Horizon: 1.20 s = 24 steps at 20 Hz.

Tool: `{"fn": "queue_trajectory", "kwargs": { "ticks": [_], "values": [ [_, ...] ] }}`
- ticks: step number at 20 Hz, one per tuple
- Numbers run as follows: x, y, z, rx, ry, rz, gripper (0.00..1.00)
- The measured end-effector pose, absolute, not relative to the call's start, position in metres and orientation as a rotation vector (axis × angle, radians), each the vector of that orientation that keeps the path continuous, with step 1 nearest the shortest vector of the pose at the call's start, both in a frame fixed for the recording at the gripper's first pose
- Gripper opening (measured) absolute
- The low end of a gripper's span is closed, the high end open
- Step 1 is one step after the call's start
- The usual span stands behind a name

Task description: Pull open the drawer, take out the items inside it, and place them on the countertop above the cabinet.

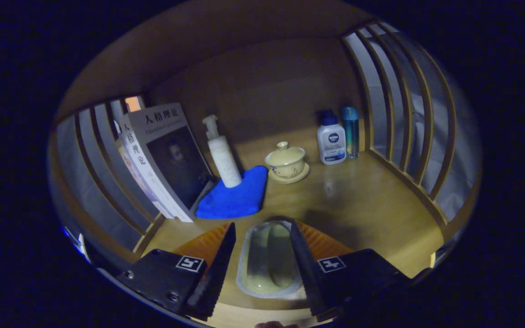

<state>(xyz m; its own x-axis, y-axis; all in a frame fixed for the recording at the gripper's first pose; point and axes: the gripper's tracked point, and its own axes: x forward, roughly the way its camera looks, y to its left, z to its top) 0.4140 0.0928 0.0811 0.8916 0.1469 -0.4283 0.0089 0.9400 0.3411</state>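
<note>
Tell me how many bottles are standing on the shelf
3: a white pump bottle on the blue cloth, plus a white bottle and a blue bottle together at the back right.

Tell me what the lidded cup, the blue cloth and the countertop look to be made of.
Lidded cup: likely glazed ceramic, pale and glossy. Blue cloth: soft matte fabric, perhaps microfibre. Countertop: wood or wood-look board, satin sheen. The tool holds a pale-green object between its fingers.

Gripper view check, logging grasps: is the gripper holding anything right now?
Gripper: closed on a pale, clear-wrapped item held between both fingers, above the wooden countertop.
</note>
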Motion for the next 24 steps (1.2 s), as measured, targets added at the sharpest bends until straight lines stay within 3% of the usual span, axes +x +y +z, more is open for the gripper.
{"fn": "queue_trajectory", "kwargs": {
  "ticks": [2,5,12,14,24],
  "values": [
    [0.402,0.097,0.092,0.359,0.413,0.098,0.77],
    [0.366,0.095,0.094,0.354,0.342,0.099,0.87],
    [0.247,0.080,0.090,0.298,0.174,0.060,0.88],
    [0.217,0.084,0.080,0.283,0.151,0.062,1.00],
    [0.089,0.098,-0.008,0.210,0.159,-0.041,1.00]
  ]
}}
